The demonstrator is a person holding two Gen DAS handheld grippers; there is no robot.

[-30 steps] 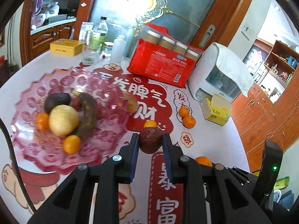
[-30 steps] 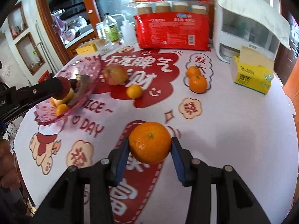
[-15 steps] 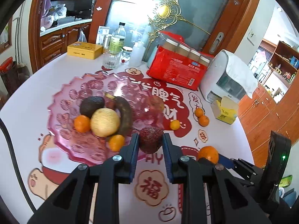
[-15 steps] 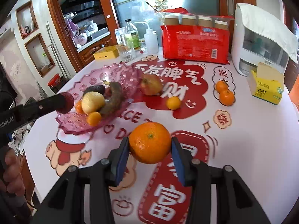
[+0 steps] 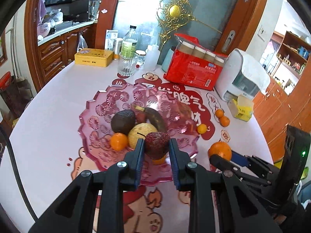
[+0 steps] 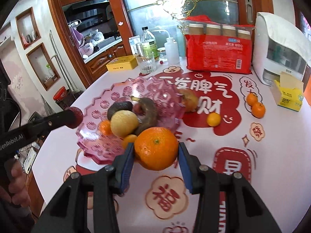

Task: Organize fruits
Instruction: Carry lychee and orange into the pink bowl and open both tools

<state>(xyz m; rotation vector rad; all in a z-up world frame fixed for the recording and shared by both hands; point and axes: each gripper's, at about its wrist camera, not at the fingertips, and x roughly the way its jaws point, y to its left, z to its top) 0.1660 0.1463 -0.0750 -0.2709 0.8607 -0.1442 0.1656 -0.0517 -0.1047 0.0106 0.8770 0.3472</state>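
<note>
Left gripper (image 5: 156, 151): clenched on a wrinkled dark-red fruit (image 5: 157, 143), which is pinched between the blue pads and held above the near rim of the pink glass dish (image 5: 93, 116).
Right gripper (image 6: 156, 155): closed around a large orange (image 6: 156, 148), gripped on both sides and carried off the tablecloth, just in front of the dish's near edge.
Dish contents: beyond the left gripper's tips, an avocado (image 5: 123, 120), a yellow pear (image 5: 142, 136), a browned banana (image 5: 155, 119) and a small tangerine (image 5: 119, 141) are seen lying together.
Loose fruit: ahead and to the right of the right gripper, a small tangerine (image 6: 213, 119) and two more (image 6: 258, 109) are left on the tablecloth; an apple (image 6: 189, 100) is seen just past the dish's far side.
</note>
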